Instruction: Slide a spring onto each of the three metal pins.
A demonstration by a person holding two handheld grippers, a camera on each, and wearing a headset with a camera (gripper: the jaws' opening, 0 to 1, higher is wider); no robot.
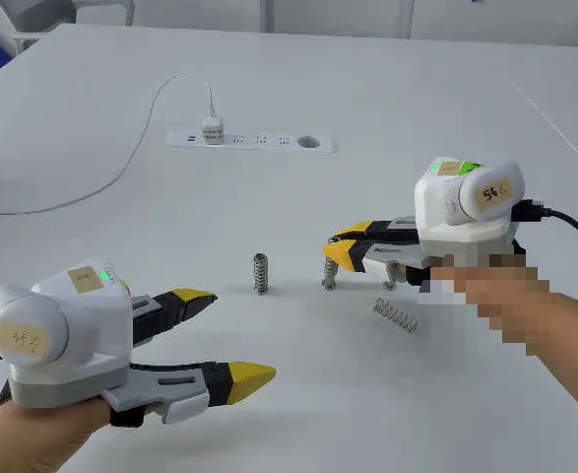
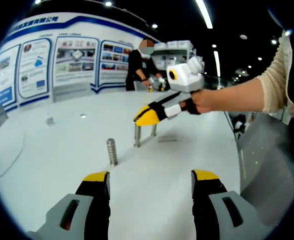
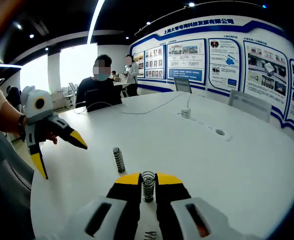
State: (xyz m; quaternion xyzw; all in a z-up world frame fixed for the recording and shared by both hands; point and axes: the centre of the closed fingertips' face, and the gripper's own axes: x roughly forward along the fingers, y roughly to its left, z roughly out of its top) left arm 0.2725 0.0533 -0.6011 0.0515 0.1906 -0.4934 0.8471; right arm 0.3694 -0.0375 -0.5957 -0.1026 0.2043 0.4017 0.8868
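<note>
Three metal pins stand in a row on the white table point(image 1: 121, 197). The left pin point(image 1: 260, 273) wears a spring, which is also in the left gripper view point(image 2: 111, 151) and the right gripper view point(image 3: 118, 160). My right gripper point(image 1: 336, 245) hovers over the middle pin point(image 1: 330, 275), its jaws shut on a spring point(image 3: 148, 186) that stands upright between them. The right pin point(image 1: 392, 277) is partly hidden under that gripper. A loose spring point(image 1: 395, 314) lies flat in front of it. My left gripper point(image 1: 224, 335) is open and holds nothing, nearer me at the left.
A white power strip point(image 1: 252, 141) with a plugged-in adapter point(image 1: 212, 126) and a cable lies further back on the table. People sit and stand beyond the table's far side in the right gripper view point(image 3: 100, 82).
</note>
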